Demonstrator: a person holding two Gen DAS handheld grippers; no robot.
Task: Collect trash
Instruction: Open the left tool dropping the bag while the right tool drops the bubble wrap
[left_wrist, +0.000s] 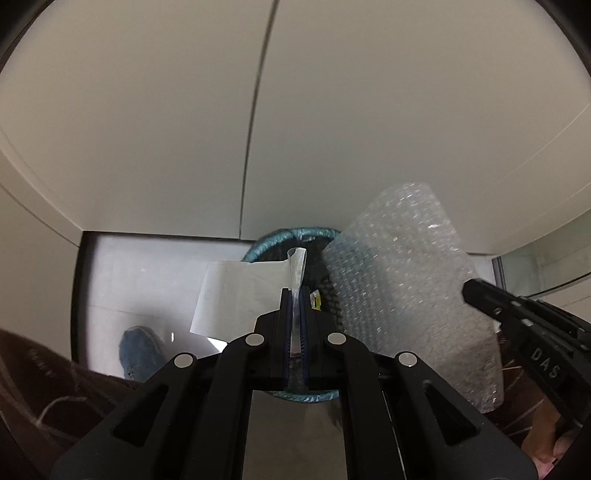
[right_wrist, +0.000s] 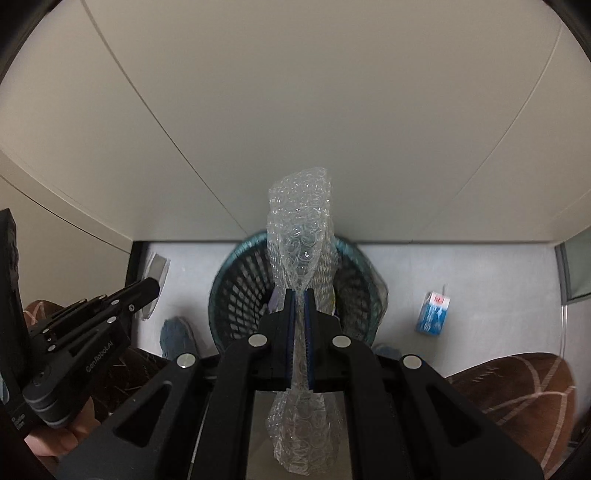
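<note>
Your right tongs (right_wrist: 299, 295) pinch upright bubble wrap (right_wrist: 301, 236) directly above the mesh basket (right_wrist: 240, 291), while your left tongs (left_wrist: 294, 295), just beside, pinch a plastic sleeve (left_wrist: 236, 295) over its rim.

White letters "DAS" stand on the black body of the right gripper (left_wrist: 471, 291), seen at the right edge of the left wrist view. In the right wrist view, "CenRobot.AI" runs along the side of the left gripper (right_wrist: 153, 286). The small blue carton (right_wrist: 433, 313) on the floor bears print too blurred to read
</note>
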